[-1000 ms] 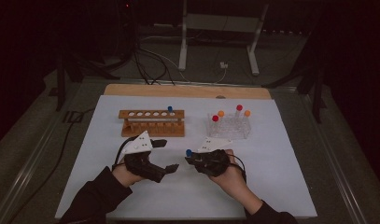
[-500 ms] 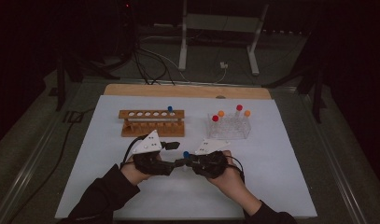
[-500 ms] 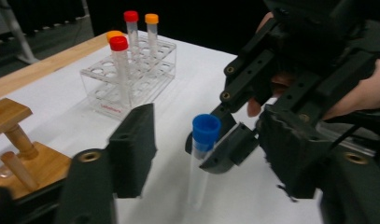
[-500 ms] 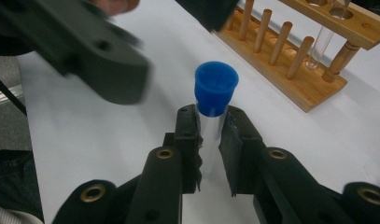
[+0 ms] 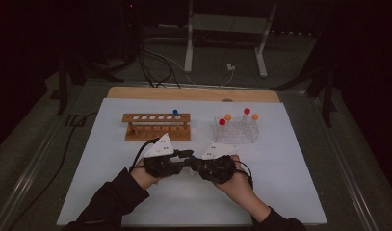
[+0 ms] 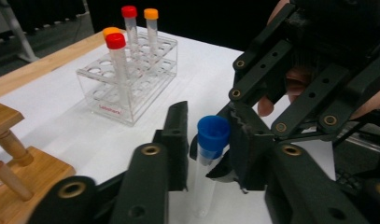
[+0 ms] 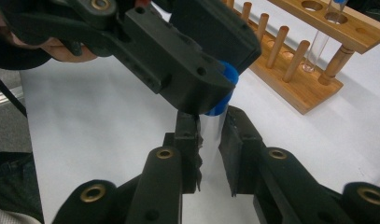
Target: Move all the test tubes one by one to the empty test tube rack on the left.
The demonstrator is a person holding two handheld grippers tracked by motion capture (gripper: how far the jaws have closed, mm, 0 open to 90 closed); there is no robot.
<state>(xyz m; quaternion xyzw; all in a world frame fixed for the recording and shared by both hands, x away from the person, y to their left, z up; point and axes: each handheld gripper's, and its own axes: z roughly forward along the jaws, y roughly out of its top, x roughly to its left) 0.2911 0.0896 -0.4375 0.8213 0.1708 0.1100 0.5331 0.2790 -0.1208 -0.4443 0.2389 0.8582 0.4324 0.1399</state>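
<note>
A clear test tube with a blue cap stands upright between the two grippers, just above the white mat. My right gripper is shut on its glass body. My left gripper comes at it from the other side, and its jaws have just been closing with the blue cap between them; they now press on that cap. In the high view the left gripper and the right gripper meet tip to tip at the mat's middle front, each held in a hand.
A wooden rack at the back left holds one blue-capped tube. To its right, a clear plastic rack carries several tubes with red and orange caps. Cables and a metal stand lie beyond the far edge.
The left gripper has swung right to meet the right gripper, and its jaws have closed around the tube's blue cap. The right gripper has kept still with the tube in it.
</note>
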